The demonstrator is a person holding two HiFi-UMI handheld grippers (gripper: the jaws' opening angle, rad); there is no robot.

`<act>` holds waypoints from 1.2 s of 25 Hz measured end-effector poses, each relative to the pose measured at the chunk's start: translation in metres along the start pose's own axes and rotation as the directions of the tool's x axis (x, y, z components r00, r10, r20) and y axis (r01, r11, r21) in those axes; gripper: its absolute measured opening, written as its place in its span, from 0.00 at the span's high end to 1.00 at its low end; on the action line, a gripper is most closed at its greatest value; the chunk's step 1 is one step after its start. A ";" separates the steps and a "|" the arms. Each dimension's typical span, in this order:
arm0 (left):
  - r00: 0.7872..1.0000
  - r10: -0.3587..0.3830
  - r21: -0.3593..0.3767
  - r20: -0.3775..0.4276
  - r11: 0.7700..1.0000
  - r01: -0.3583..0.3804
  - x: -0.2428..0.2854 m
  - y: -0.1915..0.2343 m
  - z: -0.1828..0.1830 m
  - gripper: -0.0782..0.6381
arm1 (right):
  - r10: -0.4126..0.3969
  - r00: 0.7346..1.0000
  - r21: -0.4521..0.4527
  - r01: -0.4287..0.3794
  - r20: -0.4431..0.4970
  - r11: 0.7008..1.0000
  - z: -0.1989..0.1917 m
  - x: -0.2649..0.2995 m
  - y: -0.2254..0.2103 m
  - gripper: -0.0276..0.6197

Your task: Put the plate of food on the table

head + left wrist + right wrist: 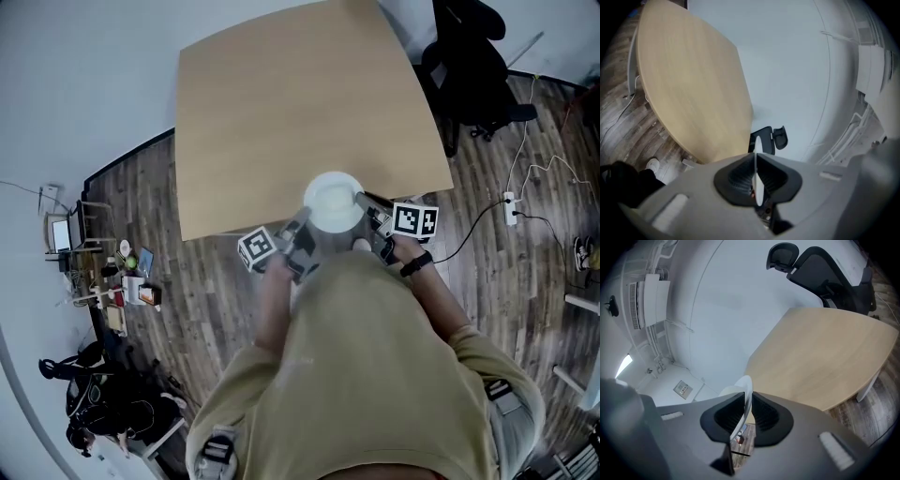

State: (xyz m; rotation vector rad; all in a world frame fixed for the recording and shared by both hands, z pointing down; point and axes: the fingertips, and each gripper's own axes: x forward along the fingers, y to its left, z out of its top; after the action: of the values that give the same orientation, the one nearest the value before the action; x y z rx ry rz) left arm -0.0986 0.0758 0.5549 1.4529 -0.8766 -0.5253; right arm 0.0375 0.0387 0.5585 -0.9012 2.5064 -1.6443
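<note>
A white plate (333, 199) hangs over the near edge of the light wooden table (300, 103), in front of my chest. My left gripper (298, 230) grips its left rim and my right gripper (367, 208) its right rim. In the left gripper view the plate (758, 187) shows edge-on, and the left gripper (757, 180) is shut on it. The right gripper view shows the rim (745, 392) between the pads of the right gripper (746, 413), which touch it on both sides. I cannot make out any food on the plate.
A black office chair (469, 66) stands at the table's far right corner. A power strip with cables (511, 206) lies on the wood floor to the right. Cluttered shelves (94, 262) stand at the left, and dark bags or a person (103, 403) are at the lower left.
</note>
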 end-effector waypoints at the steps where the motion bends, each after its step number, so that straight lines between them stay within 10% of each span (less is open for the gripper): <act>1: 1.000 0.007 0.002 0.000 1.000 -0.007 0.012 0.002 0.000 0.87 | -0.001 1.000 -0.002 0.001 -0.001 1.000 0.010 -0.001 -0.008 0.88; 12: 0.984 0.177 0.121 0.011 0.977 -0.177 0.076 0.035 0.036 0.87 | -0.056 0.997 0.003 0.056 -0.048 0.998 0.051 0.042 -0.065 0.89; 30: 0.932 0.364 0.257 -0.010 0.901 -0.349 0.203 0.081 0.213 0.85 | -0.159 0.984 -0.024 0.157 -0.086 0.987 0.173 0.208 -0.126 0.89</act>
State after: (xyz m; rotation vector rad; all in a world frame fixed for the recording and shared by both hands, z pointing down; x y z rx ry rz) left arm -0.1576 -0.2071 0.6522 1.4796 -1.1649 -0.0966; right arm -0.0246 -0.2387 0.6480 -1.0795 2.5700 -1.7453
